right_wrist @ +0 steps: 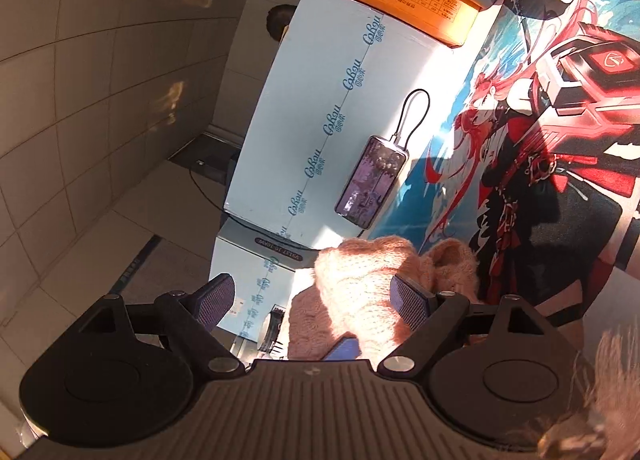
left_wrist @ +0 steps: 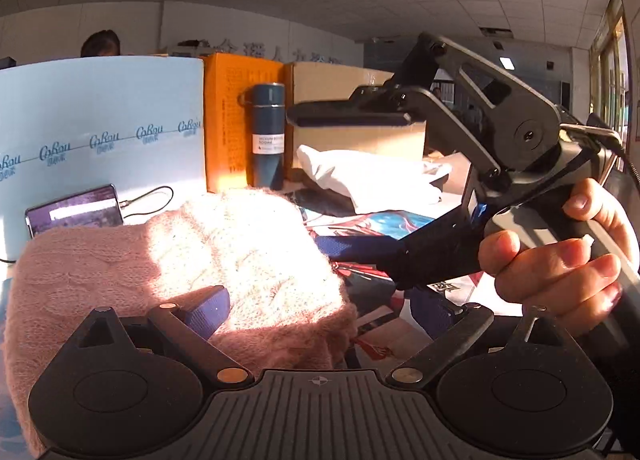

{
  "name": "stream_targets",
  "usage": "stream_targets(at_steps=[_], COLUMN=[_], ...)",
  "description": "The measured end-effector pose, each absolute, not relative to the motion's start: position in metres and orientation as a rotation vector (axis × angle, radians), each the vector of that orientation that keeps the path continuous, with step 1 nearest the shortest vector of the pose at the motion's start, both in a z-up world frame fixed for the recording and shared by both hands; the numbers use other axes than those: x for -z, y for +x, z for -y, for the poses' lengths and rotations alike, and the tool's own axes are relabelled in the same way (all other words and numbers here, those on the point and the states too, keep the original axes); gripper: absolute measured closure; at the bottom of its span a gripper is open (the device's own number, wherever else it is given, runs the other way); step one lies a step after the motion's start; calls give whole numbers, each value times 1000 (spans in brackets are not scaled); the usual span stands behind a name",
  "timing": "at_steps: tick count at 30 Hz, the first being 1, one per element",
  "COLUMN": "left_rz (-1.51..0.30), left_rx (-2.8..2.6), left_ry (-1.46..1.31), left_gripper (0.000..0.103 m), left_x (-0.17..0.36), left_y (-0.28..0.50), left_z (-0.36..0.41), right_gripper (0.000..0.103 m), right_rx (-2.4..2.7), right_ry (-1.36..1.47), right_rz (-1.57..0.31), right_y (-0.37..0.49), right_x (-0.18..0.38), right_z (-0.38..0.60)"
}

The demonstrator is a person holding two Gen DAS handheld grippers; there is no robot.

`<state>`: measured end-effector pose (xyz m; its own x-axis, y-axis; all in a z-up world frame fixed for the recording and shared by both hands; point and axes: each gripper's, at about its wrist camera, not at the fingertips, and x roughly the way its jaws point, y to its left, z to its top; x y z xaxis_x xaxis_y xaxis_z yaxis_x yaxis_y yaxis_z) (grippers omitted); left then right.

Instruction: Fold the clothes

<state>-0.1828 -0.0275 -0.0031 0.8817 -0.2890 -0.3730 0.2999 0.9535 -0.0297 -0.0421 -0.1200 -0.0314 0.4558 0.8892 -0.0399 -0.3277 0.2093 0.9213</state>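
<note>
A fluffy pink knit sweater (left_wrist: pixel 192 252) lies bunched on the printed desk mat (left_wrist: pixel 384 220). My left gripper (left_wrist: pixel 320 308) is open; its left blue pad (left_wrist: pixel 212 308) presses against the sweater's edge, and the right pad sits over the mat. In the left wrist view my right gripper (left_wrist: pixel 348 116) is held up in a hand at the right, jaws apart. In the right wrist view the right gripper (right_wrist: pixel 312 300) is open above the sweater (right_wrist: pixel 360 292), the knit lying between its pads, with the mat (right_wrist: pixel 560 132) beyond.
A white garment (left_wrist: pixel 368 176) lies at the back of the table. A dark blue bottle (left_wrist: pixel 268 136), an orange box (left_wrist: pixel 236 112), a pale blue box (left_wrist: pixel 100 132) and a phone with cable (left_wrist: pixel 76 212) stand behind. A person sits beyond.
</note>
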Motion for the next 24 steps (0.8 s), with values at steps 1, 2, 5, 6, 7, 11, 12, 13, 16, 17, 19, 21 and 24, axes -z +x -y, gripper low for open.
stream_targets(at_steps=[1,2,5,6,7,11,12,13,16,17,19,21,24], left_rz=[-394,-398,-419,-421,-420,-339,-317,-297,-247,-238,-224,-210,-188], left_rx=[297,285,228,226,227,190,175,158,111,101,74,47,1], left_ry=[13,-5,-44,-68,-94,-157,-163,-163,-166,-169,-174,-180,-195], left_gripper=[5,7,74,85,89,90,90,90,90,90,90,91,91], left_x=[4,4,6,7,7,-2,-5,-9,-17,-18,-19,-20,-22], left_y=[-179,-176,-171,-172,-174,-197,-202,-207,-217,-220,-225,-230,-237], left_z=[25,22,8,1,-5,-26,-31,-35,-48,-53,-59,-65,-78], right_gripper=[17,17,17,17,17,15,14,11,10,10,10,11,22], right_rx=[-975,-993,-1034,-1026,-1019,-895,-851,-794,-663,-642,-650,-654,-667], right_ry=[1030,1038,1058,1050,1043,937,902,856,716,674,626,602,505], right_rz=[-672,-682,-705,-698,-691,-600,-584,-573,-573,-592,-674,-743,-757], right_y=[-43,-42,-40,-40,-40,-43,-42,-41,-32,-28,-19,-13,-15], right_x=[30,30,34,34,34,28,27,27,29,31,42,53,53], right_z=[118,115,108,107,106,113,114,113,104,97,78,63,42])
